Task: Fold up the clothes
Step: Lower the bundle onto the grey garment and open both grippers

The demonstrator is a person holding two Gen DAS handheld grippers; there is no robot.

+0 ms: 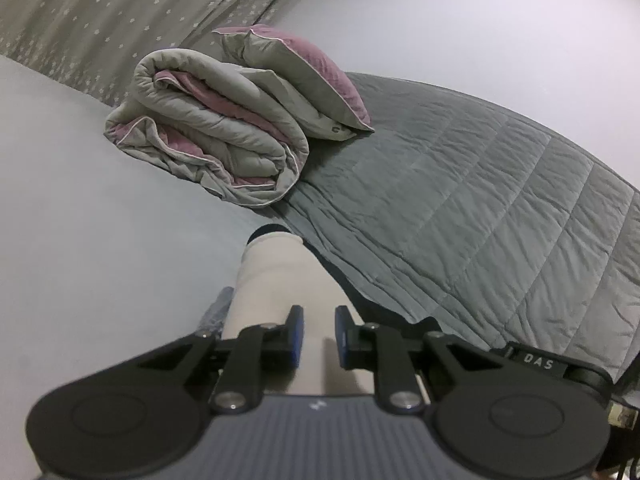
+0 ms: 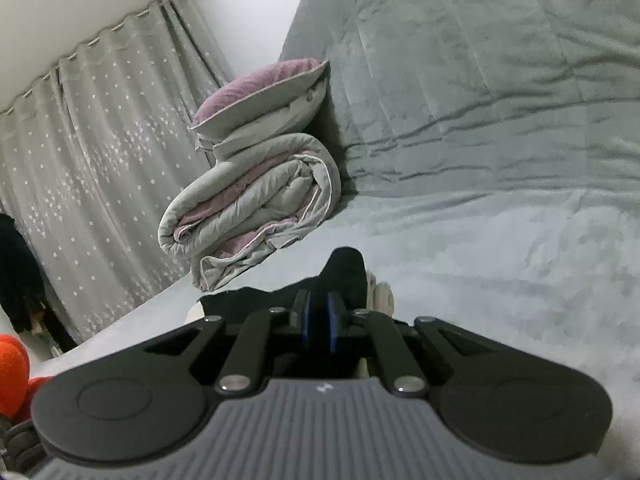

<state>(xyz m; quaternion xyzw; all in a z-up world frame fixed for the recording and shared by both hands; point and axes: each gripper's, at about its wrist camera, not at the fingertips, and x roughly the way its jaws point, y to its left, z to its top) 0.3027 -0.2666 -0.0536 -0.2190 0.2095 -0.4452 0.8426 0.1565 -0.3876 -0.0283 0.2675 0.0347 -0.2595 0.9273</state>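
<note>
Left claw (image 1: 319,334) parted over pale cloth (image 1: 276,280), right claw (image 2: 319,322) pinching black garment (image 2: 344,272), orange object (image 2: 12,364) right-view only.

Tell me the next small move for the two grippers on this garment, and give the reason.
Probably close the left gripper on the pale cloth: its blue pads stand apart with that cloth between them, while the right gripper looks already pinched on the dark garment. With both ends held, the fold across the bed can start.

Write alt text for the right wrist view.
The right gripper, fingers nearly closed on a dark garment, points across a grey bed. Beyond it, a rolled grey-and-mauve duvet and pillow sit beside star-patterned curtains.
</note>
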